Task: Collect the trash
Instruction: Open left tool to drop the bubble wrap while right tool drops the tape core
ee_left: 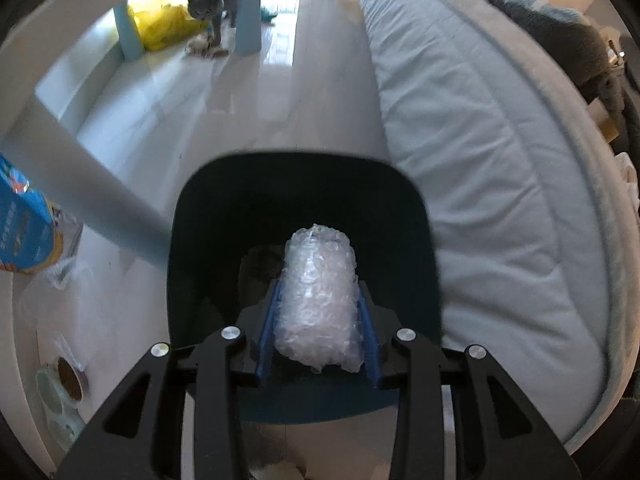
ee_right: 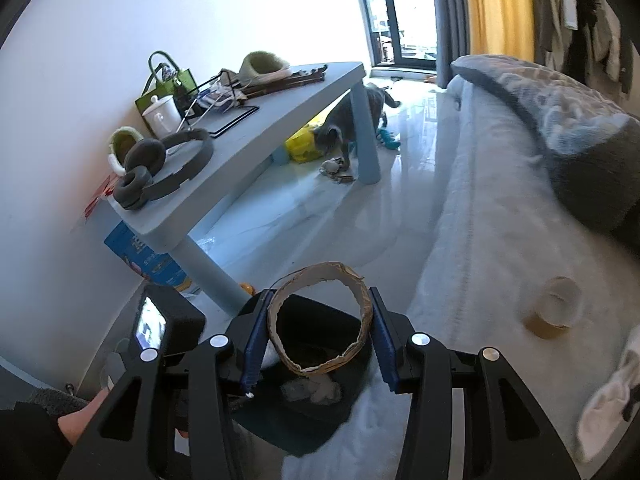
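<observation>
Left tool (ee_left: 318, 312) clamped on a bubble-wrap roll (ee_left: 320, 300), held over the open dark bin (ee_left: 208, 240) on the floor beside the bed (ee_left: 480, 160). Right tool (ee_right: 318, 328) clamped across a cardboard ring (ee_right: 320, 320), also above the bin (ee_right: 312, 420). Both likely light: the wrap soft and crushable, slippery film, best gripped mid-length; the ring thin-walled, deforming if squeezed hard.
</observation>
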Tool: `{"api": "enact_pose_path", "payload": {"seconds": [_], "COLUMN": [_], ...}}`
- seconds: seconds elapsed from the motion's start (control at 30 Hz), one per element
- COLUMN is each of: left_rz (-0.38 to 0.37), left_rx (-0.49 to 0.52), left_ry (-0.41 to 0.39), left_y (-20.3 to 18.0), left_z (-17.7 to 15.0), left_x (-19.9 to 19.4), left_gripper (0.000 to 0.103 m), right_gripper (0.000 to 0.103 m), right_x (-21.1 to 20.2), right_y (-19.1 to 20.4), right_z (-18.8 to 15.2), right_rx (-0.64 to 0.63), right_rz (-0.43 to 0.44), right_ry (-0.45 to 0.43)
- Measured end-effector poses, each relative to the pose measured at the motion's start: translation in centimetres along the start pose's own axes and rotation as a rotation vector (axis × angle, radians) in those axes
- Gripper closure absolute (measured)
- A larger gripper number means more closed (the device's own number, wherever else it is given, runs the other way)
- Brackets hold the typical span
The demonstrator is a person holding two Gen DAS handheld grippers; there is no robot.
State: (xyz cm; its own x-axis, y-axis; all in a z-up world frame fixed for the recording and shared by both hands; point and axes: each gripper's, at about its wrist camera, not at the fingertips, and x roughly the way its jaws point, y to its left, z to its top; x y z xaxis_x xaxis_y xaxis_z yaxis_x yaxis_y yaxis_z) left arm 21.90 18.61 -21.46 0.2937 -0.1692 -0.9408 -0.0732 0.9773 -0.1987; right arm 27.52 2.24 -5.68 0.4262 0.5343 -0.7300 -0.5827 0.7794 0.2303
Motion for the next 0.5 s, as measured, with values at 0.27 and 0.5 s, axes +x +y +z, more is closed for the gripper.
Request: {"api": "enact_pose_path", "payload": {"seconds": [0.27,0.5], "left_rz": [0.014,-0.004], "left_rx": [-0.014,-0.012], "left_ry": [0.073,0.035], "left_y": [2.5,4.0], "left_z": [-1.5,-1.7], "left_x": [1.5,-0.1], "left_gripper": [0.045,0.04], "right_gripper": [0.056,0.056], "right_x": [3.7,7.4], "right_y": [2.2,3.6], "right_z": [0.3,-0.2], "right_rx": [-0.021,-0.029], "right_rz": [0.017,0.012], "right_ry": [0.042,0.105]}}
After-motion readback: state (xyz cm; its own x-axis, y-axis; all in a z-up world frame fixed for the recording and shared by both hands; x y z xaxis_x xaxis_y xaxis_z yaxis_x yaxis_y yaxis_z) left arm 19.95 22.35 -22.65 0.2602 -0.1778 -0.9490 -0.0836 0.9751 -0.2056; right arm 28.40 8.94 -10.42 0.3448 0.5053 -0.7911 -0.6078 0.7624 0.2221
